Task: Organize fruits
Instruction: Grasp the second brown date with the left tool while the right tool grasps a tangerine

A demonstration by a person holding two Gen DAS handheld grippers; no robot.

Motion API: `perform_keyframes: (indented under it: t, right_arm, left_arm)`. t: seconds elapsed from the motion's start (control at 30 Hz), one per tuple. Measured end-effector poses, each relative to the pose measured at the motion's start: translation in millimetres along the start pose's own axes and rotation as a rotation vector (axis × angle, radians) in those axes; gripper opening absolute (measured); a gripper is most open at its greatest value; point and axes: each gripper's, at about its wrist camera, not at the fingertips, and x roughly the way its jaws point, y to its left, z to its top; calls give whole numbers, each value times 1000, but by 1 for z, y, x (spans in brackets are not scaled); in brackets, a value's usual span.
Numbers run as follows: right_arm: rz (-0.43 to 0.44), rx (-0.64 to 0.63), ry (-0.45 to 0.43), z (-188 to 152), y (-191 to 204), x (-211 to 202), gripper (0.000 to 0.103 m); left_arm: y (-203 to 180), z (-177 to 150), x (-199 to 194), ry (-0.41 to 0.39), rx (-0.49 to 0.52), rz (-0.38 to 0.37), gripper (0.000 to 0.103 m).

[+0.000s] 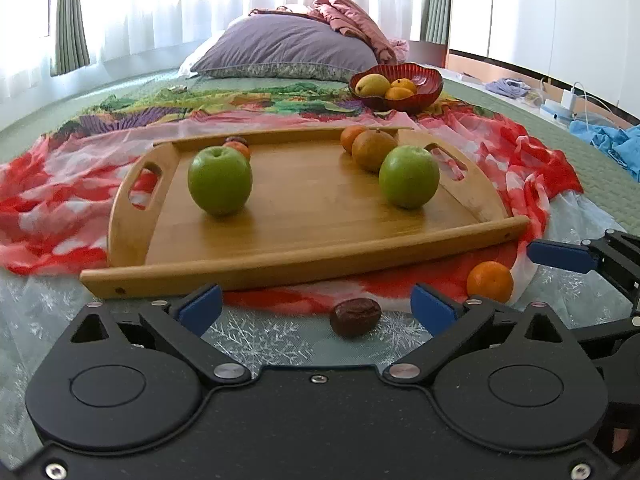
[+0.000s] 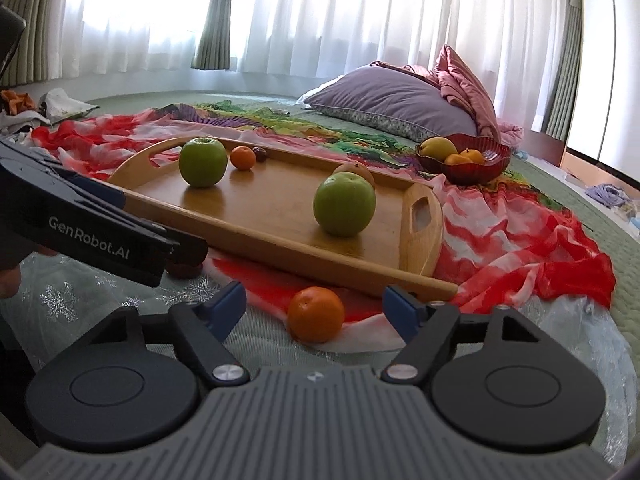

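A wooden tray [image 1: 320,256] [image 2: 296,256] lies on a red and white cloth. It holds two green apples [image 1: 220,180] [image 1: 409,176], oranges at its far side [image 1: 372,148] and a small dark fruit. My left gripper [image 1: 316,306] is open, its blue fingers on either side of a dark brown date [image 1: 355,317] on the bedcover before the tray. My right gripper [image 2: 314,308] is open around a loose orange [image 2: 316,314] [image 1: 490,281] that rests on the cloth's edge. The left gripper's body [image 2: 100,236] hides most of the date in the right wrist view.
A red bowl [image 1: 424,94] [image 2: 492,168] with a yellow pear and small oranges stands beyond the tray's far right corner. A purple pillow [image 1: 288,48] and pink bedding lie behind. Clothes and a charger lie at the right edge of the bed.
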Motion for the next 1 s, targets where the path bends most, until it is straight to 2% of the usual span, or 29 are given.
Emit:
perform_keyframes:
  t: [0.2,0.27,0.37,0.57,1.0]
  right_arm:
    - [-5,29,-12,-4,0,0,75]
    - [0,28,-15,-5,1,-1,74]
    - [6,30,-25,-5,3,-1,69]
    - [-7,39,-30,-5,5,-1,63]
    - [-23,59,-15,-10,6,4,55]
  left_arm:
    - [-1,-6,0,16,-8,-26,81]
    - [-3,-6,0,15,-1,-43,67]
    - [-5,-7,0,20,-8,-65,53]
    - [-10,-8,1,17,-27,-100,44]
    - [-15,-12,6,35,-43,-82,32]
